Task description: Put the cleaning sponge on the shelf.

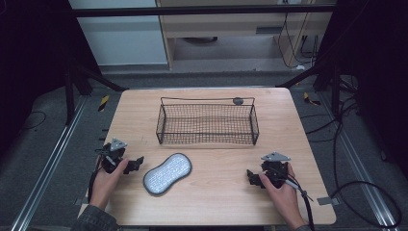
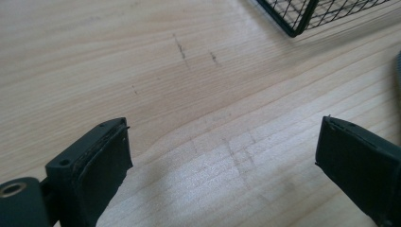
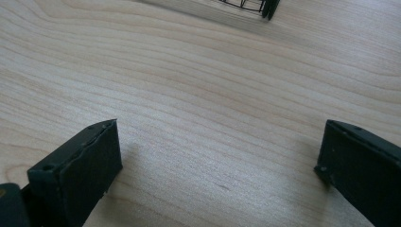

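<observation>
Pale wood-grain surface (image 1: 216,192), rounded corners, light scratches and faint dark marks visible in the left gripper view. Black wire-mesh basket (image 1: 207,122) sits at the far middle: rectangular, open top, thin rod frame, fine grid walls. Its corner also shows at top right of the left gripper view (image 2: 302,16) and at the top edge of the right gripper view (image 3: 265,7). Nearest thing to the hands is the grey pad (image 1: 167,173), a flat peanut-shaped piece with a dark rim and a lighter bumpy, speckled top. It lies on the near left of the surface, angled, just right of the left gripper (image 1: 132,163), well apart from the basket.

Left gripper: black body, grey three-cornered plate on top, held low at the near left edge. Jaws spread wide, flat black rubbery pads, nothing between them, bare wood below.

Right gripper (image 1: 253,177): same build, near right, cable trailing toward the near edge. Jaws spread wide too, holding nothing, only wood grain between them. Neither gripper touches the pad.
</observation>
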### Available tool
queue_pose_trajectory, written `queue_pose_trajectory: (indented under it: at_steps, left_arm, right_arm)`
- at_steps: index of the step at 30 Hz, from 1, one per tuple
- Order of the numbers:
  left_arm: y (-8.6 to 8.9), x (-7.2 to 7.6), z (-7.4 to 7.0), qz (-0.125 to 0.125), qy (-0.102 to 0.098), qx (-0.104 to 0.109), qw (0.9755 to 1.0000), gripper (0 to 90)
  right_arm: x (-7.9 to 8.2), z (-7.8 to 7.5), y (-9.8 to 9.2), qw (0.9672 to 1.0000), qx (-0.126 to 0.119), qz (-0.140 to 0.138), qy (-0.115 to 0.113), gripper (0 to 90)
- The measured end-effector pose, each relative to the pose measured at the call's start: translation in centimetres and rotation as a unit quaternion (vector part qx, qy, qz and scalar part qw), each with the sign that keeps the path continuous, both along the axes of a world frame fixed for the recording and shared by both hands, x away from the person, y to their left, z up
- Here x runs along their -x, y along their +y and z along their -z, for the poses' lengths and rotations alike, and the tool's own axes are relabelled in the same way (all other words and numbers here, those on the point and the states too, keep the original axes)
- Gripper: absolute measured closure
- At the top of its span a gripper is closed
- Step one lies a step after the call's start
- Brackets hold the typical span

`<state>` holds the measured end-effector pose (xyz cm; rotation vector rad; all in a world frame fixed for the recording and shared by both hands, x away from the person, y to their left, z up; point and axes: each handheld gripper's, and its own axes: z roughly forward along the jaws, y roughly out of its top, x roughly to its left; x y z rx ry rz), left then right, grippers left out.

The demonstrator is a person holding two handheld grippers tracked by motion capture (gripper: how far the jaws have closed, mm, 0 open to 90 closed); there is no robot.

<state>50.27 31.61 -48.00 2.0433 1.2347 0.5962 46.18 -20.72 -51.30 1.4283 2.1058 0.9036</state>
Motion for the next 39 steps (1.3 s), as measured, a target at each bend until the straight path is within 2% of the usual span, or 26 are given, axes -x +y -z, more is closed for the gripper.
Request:
queue_pose_trajectory:
  at_steps: [3, 6, 10, 13, 14, 17, 19, 20, 21, 23, 24, 25, 29, 30, 31, 34, 39]
  left_arm:
    - [-0.1, 0.5, -1.2, 0.01, -0.002, 0.013, 0.9999, 3.3]
    - [-0.5, 0.9, -2.4, 0.023, -0.004, 0.006, 0.9997, 3.2]
    - [-1.4, 1.6, -3.6, 0.042, -0.017, 0.012, 0.9989, 2.9]
    - [-2.2, 2.0, -4.1, 0.066, -0.038, -0.001, 0.9971, 2.2]
    - [-2.5, 2.0, -4.2, 0.074, -0.041, -0.016, 0.9963, 2.4]
    - [-3.2, 1.9, -4.4, 0.082, -0.038, -0.04, 0.9951, 2.9]
    - [-3.4, 1.9, -4.5, 0.079, -0.037, -0.037, 0.9955, 3.5]
    - [-3.9, 1.8, -4.7, 0.081, -0.026, -0.038, 0.9957, 3.6]
    - [-4.2, 1.8, -4.8, 0.079, -0.021, -0.056, 0.9951, 3.6]
    - [-4.8, 1.8, -4.9, 0.074, -0.007, -0.097, 0.9925, 4.2]
    - [-5.0, 1.9, -4.9, 0.075, 0.001, -0.112, 0.9908, 4.9]
    - [-5.2, 2.0, -4.9, 0.074, 0.005, -0.119, 0.9902, 5.2]
    - [-6.1, 2.4, -4.7, 0.084, 0.023, -0.114, 0.9896, 5.7]
    - [-6.3, 2.4, -4.6, 0.089, 0.031, -0.117, 0.9887, 5.9]
    - [-6.5, 2.5, -4.6, 0.097, 0.041, -0.122, 0.9869, 6.6]
    - [-7.1, 2.9, -4.2, 0.113, 0.062, -0.114, 0.9851, 6.5]
    - [-7.8, 3.3, -4.4, 0.128, 0.075, -0.112, 0.9826, 4.2]
  right_arm:
    - [0.1, 0.0, 0.0, 1.0, 0.001, 0.0, 0.0, 0.5]
    - [0.1, 0.0, 0.0, 1.0, 0.004, -0.001, -0.001, 0.5]
    - [0.1, 0.0, 0.0, 1.0, 0.004, -0.001, -0.001, 0.5]
    - [0.1, 0.0, -0.1, 1.0, 0.0, -0.003, 0.001, 0.4]
    - [0.0, 0.0, -0.1, 1.0, 0.0, -0.004, 0.002, 0.4]
    - [0.0, 0.0, 0.0, 1.0, 0.0, -0.001, 0.002, 0.4]
    - [0.1, 0.1, -0.2, 1.0, 0.006, -0.006, -0.004, 0.4]
    - [0.1, 0.1, -0.2, 0.9999, 0.006, -0.008, -0.004, 0.4]
    - [0.2, 0.0, -0.2, 1.0, -0.004, -0.006, 0.003, 0.4]
    - [0.2, 0.0, -0.3, 1.0, 0.002, -0.009, -0.001, 0.4]
    - [0.2, 0.0, -0.3, 0.9999, 0.004, -0.01, -0.002, 0.4]
    - [0.2, 0.0, -0.3, 1.0, 0.002, -0.009, -0.001, 0.4]
    - [0.2, 0.0, -0.2, 1.0, 0.002, -0.009, 0.0, 0.4]
    - [0.2, -0.1, -0.2, 1.0, 0.0, -0.008, 0.003, 0.4]
    - [0.1, 0.0, -0.3, 0.9999, 0.009, -0.011, -0.003, 0.4]
    - [0.2, 0.0, -0.2, 1.0, 0.003, -0.008, 0.0, 0.3]
    - [0.2, 0.0, -0.2, 1.0, 0.0, -0.006, 0.001, 0.3]
